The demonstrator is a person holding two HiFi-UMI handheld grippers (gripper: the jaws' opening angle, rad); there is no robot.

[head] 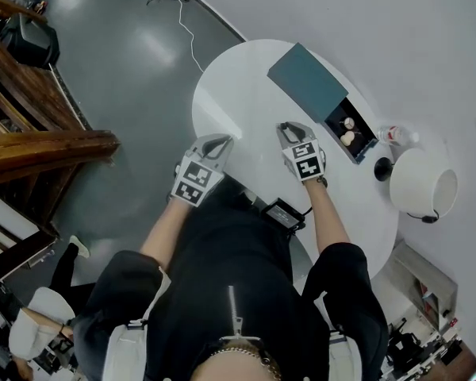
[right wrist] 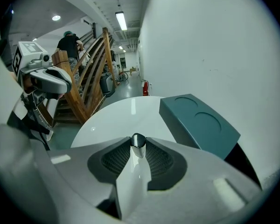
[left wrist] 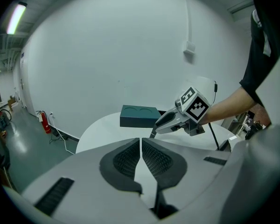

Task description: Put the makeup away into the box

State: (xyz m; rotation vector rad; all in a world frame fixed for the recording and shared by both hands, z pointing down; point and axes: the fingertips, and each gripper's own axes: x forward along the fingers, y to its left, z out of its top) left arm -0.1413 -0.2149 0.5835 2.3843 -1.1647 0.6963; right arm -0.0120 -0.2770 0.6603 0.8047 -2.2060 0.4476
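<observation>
Both my forearms reach forward over the round white table [head: 238, 86], the grippers tilted down toward it and held side by side on the near side of the teal box [head: 308, 79]; my left gripper [head: 216, 140] is the farther of the two from the box, its jaws pressed together with nothing between them; my right gripper [head: 289, 127] sits nearer the box, just short of its lid, jaws clenched on one slim makeup stick [right wrist: 138, 141] — only its dark rounded end shows between the pads. There is one box, its lid slid partway off; two pale round pieces [head: 348, 139] lie in its open end; one small red-capped bottle [head: 397, 134] sits just beside that end.
</observation>
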